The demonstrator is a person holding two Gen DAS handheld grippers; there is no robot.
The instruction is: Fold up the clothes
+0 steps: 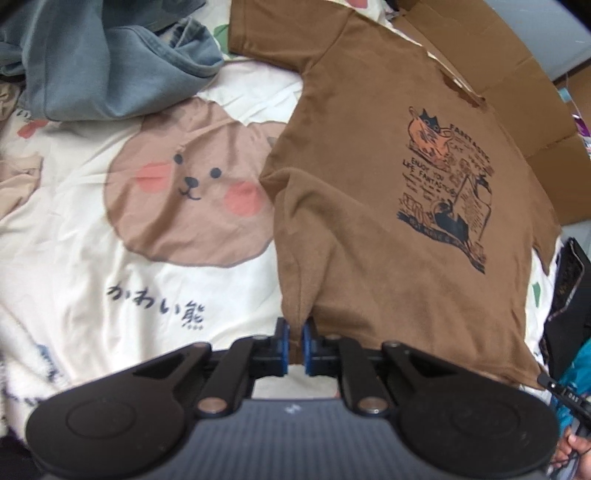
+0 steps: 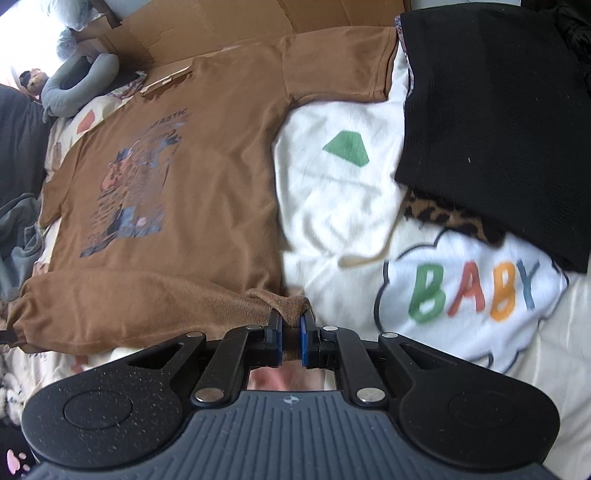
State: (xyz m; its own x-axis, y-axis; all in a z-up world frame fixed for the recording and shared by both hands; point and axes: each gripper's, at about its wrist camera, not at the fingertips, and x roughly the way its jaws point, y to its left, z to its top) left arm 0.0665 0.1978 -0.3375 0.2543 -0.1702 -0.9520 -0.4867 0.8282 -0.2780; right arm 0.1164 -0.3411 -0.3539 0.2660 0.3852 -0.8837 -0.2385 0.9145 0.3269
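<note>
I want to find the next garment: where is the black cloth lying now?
In the right wrist view, the black cloth lies at the upper right on the white bedding, right of the brown T-shirt and above the BABY print.

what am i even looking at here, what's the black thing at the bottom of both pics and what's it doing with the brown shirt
The black thing is a hand-held tool with two-finger tongs; a person carries one in each hand. Each tool has a wide-angle camera looking along its fingers, so one picture is from the left tool and one from the right.

A brown t-shirt with a cat print lies spread on a cartoon bedspread. The left tongs are shut on one corner of its bottom hem, and the right tongs are shut on the other corner, ready to fold it.

Also on the bed: a grey-blue garment, a black garment and flattened cardboard behind the shirt.
</note>
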